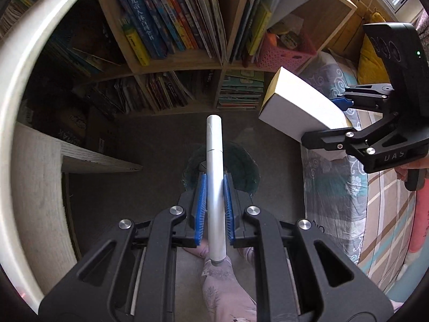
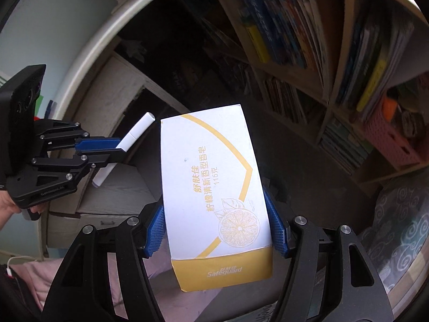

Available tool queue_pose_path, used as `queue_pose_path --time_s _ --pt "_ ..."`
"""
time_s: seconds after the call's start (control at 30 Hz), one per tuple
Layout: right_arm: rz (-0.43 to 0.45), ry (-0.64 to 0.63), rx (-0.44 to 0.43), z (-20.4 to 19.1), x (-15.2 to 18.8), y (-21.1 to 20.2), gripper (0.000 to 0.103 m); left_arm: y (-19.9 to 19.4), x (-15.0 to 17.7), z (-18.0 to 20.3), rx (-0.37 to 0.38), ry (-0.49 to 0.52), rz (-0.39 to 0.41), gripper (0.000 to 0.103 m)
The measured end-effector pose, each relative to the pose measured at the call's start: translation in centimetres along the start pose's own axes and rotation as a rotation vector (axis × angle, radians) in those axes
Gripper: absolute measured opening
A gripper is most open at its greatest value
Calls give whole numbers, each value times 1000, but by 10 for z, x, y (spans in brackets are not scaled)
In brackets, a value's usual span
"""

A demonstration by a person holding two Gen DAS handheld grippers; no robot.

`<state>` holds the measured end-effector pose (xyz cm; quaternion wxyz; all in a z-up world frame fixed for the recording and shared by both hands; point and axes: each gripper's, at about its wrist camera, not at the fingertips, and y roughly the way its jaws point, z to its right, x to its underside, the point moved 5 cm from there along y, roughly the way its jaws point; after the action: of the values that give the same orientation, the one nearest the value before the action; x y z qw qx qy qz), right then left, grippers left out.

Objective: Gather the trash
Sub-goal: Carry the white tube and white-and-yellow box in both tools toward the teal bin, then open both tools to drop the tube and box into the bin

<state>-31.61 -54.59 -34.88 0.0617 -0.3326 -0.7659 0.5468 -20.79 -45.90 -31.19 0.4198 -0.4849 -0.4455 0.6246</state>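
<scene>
Trash is in hand: your left tool (image 1: 214, 209) clamps the white tube (image 1: 214, 177), your right tool (image 2: 217, 228) the soap box (image 2: 217, 187), with what may be the bin (image 1: 222, 163) below, drop pending.

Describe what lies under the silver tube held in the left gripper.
Below the silver tube is a dark green round shape on grey floor; the tube and left gripper cover its middle.
</scene>
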Motion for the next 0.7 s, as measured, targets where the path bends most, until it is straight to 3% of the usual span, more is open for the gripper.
queue_pose_path --time_s 0.37,0.6,0.67,0.7 --pt "-77 194 -28 61 64 126 64 142 23 4 23 26 -160 11" --pt "-82 250 -39 73 73 172 66 193 33 0 33 36 -213 12" --pt "-82 268 -39 78 76 180 69 201 34 0 53 35 -204 16" --pt "-84 275 -35 81 78 183 73 205 36 1 50 51 -207 23"
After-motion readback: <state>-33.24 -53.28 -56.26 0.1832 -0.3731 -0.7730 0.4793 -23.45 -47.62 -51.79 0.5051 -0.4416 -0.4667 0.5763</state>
